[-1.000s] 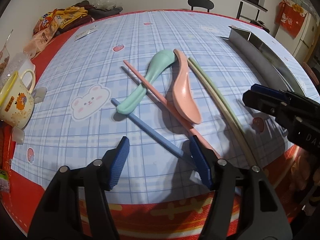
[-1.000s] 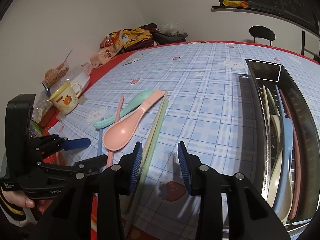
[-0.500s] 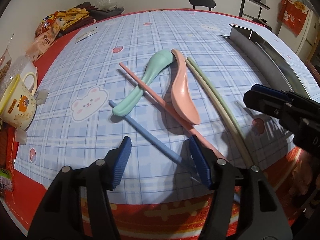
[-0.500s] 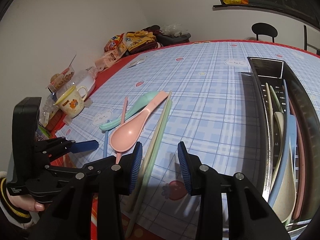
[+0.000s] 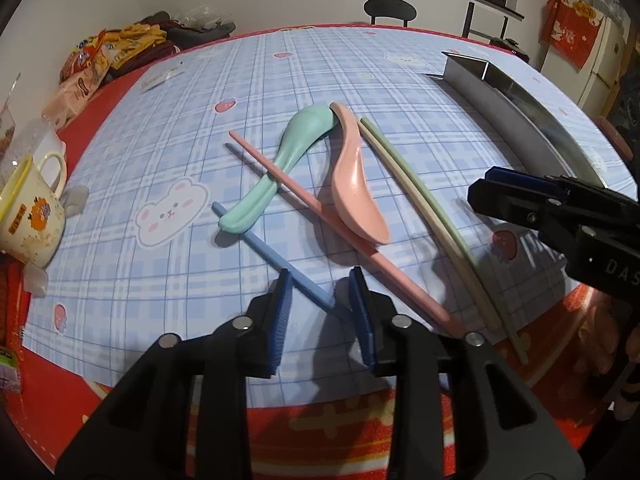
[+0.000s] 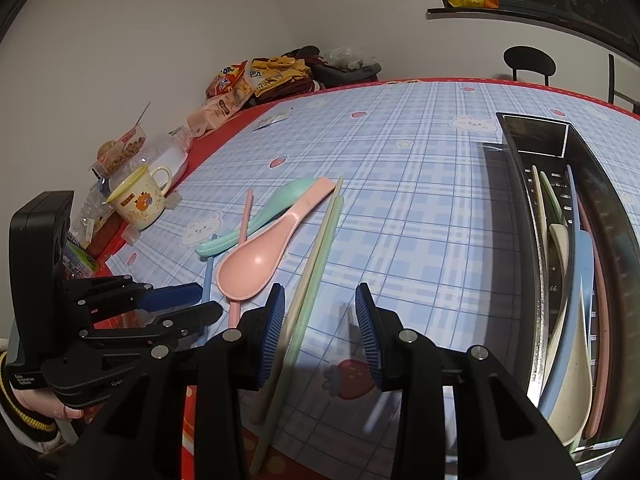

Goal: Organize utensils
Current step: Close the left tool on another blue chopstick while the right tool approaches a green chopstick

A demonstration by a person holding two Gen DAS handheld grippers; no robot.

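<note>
On the blue plaid tablecloth lie a mint spoon (image 5: 280, 168), a pink spoon (image 5: 356, 192), a pink chopstick (image 5: 312, 204), a blue chopstick (image 5: 272, 252) and a cream and green chopstick pair (image 5: 420, 200). My left gripper (image 5: 322, 308) straddles the near end of the blue chopstick. Its jaws are closing, and the pads stand a little off the stick. My right gripper (image 6: 320, 320) hovers open over the table with the cream and green pair (image 6: 316, 264) running under its left finger. A metal tray (image 6: 600, 208) at the right holds several utensils.
A yellow mug (image 5: 28, 212) stands at the left table edge beside a plastic container. Snack bags (image 5: 100, 60) and clothes are piled at the far left corner. The right gripper (image 5: 480, 188) reaches in from the right. A black chair (image 5: 390, 8) stands behind the table.
The left gripper's jaws have narrowed around the near end of the blue chopstick. The right gripper keeps the same gap and has not moved.
</note>
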